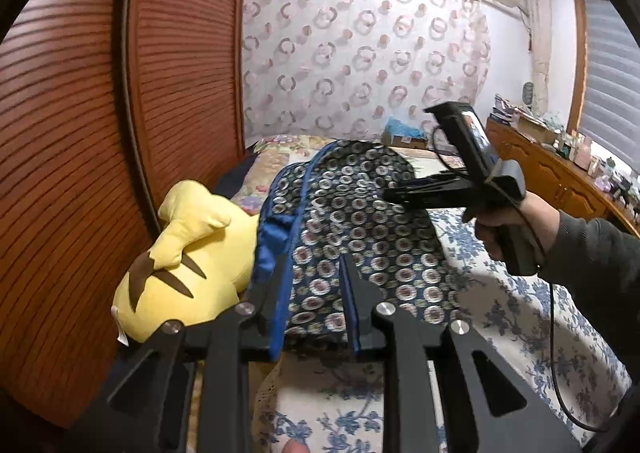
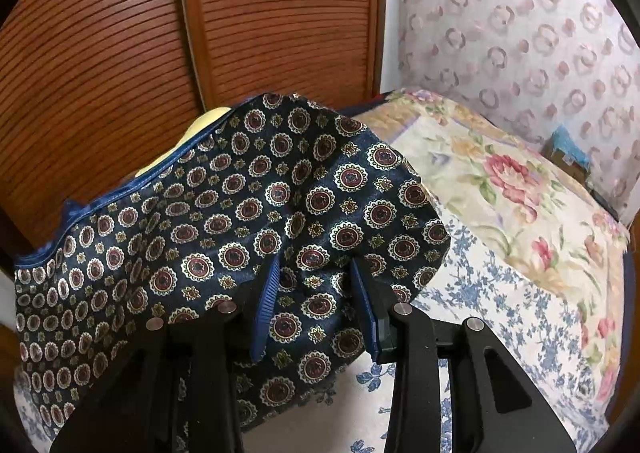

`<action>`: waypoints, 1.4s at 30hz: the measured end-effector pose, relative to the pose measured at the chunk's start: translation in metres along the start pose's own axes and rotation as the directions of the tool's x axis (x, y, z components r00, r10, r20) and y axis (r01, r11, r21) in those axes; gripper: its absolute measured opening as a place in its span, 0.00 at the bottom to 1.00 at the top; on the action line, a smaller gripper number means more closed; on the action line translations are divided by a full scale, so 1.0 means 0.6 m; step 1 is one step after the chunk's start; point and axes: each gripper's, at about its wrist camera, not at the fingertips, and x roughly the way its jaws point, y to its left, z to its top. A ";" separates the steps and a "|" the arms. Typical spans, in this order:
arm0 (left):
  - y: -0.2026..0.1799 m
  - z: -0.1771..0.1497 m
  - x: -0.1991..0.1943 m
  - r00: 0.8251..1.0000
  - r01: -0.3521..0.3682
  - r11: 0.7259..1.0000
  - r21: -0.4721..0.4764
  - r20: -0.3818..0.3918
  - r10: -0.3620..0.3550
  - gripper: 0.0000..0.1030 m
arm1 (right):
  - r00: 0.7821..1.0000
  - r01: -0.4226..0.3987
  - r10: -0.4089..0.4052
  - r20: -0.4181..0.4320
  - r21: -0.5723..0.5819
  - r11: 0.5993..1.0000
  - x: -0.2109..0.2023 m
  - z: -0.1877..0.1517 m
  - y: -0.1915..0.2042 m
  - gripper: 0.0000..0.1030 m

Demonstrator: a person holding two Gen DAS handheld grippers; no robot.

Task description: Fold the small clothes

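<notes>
A dark navy satin garment (image 1: 360,221) with round medallion print and a blue hem lies on the bed, partly draped over a yellow plush toy (image 1: 180,273). My left gripper (image 1: 316,257) stands open at its near edge, and the blue hem runs along the left finger (image 1: 280,285). My right gripper (image 1: 390,195), held by a hand (image 1: 508,221), reaches the cloth's far right side. In the right wrist view the garment (image 2: 240,193) spreads wide. The right gripper (image 2: 315,258) is open, its tips pushed into puckered cloth that lies between the blue pads (image 2: 264,309).
Slatted wooden wardrobe doors (image 1: 80,133) stand close on the left, behind the plush (image 2: 208,117). The bed has a blue floral sheet (image 2: 480,293) and a rose-print cover (image 2: 500,181) toward the curtained wall. A cluttered wooden dresser (image 1: 560,173) runs along the right.
</notes>
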 end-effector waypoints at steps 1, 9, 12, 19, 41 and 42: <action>-0.007 0.001 -0.004 1.000 0.006 1.000 0.005 0.003 -0.006 0.21 | 1.000 -0.005 0.005 0.011 0.013 1.000 -0.010 -0.002 -0.001 0.35; -0.082 0.007 -0.025 1.000 0.002 0.998 0.067 0.014 -0.003 0.21 | 0.986 0.068 -0.081 0.146 0.090 0.994 -0.190 -0.088 -0.002 0.37; -0.119 0.004 -0.033 1.000 -0.005 0.995 0.101 0.017 0.003 0.21 | 0.971 0.123 -0.145 0.191 0.120 0.985 -0.264 -0.138 0.000 0.39; -0.195 0.000 -0.053 0.999 0.043 0.990 0.133 0.027 -0.047 0.21 | 0.932 0.221 -0.279 0.233 0.247 0.943 -0.413 -0.246 -0.008 0.45; -0.304 0.014 -0.111 0.988 0.124 0.983 0.132 0.074 -0.135 0.22 | 0.806 0.379 -0.531 0.262 0.460 0.803 -0.604 -0.399 0.020 0.50; -0.305 0.014 -0.112 0.988 0.125 0.984 0.128 0.076 -0.136 0.22 | 0.804 0.380 -0.534 0.261 0.464 0.800 -0.605 -0.401 0.019 0.50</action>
